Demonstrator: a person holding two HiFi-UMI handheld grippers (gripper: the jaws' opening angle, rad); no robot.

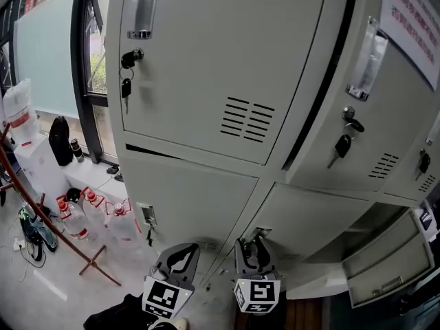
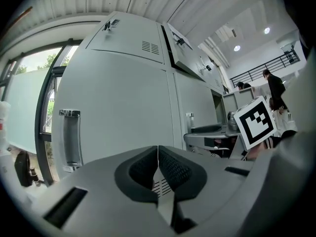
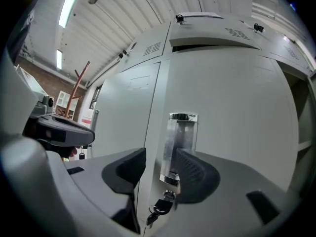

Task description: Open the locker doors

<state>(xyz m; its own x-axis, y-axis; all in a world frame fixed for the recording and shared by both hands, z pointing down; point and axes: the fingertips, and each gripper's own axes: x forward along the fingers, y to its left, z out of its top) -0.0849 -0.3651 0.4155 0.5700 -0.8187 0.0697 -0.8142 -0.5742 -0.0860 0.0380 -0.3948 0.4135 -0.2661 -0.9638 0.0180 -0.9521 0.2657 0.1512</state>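
"Where is your right gripper (image 3: 160,164)?"

"Its jaws stand wide apart, facing a shut lower locker door (image 3: 237,112). The chrome handle (image 3: 180,142) shows between them, not gripped. A key (image 3: 159,207) hangs just below that handle."

"And your left gripper (image 2: 157,154)?"

"My jaws are together with nothing in them. It sits left of that handle, before the neighbouring door (image 2: 118,112)."

Locker bank (image 1: 227,115) fills the head view's centre, with the left gripper (image 1: 180,254) at 7 o'clock and the right gripper (image 1: 256,247) at 6 o'clock low before it, a door handle (image 3: 180,142) between the latter's jaws, an open door (image 1: 385,267) at 4 o'clock, and bottles (image 1: 89,215) on the floor (image 1: 62,280) at 8 o'clock.
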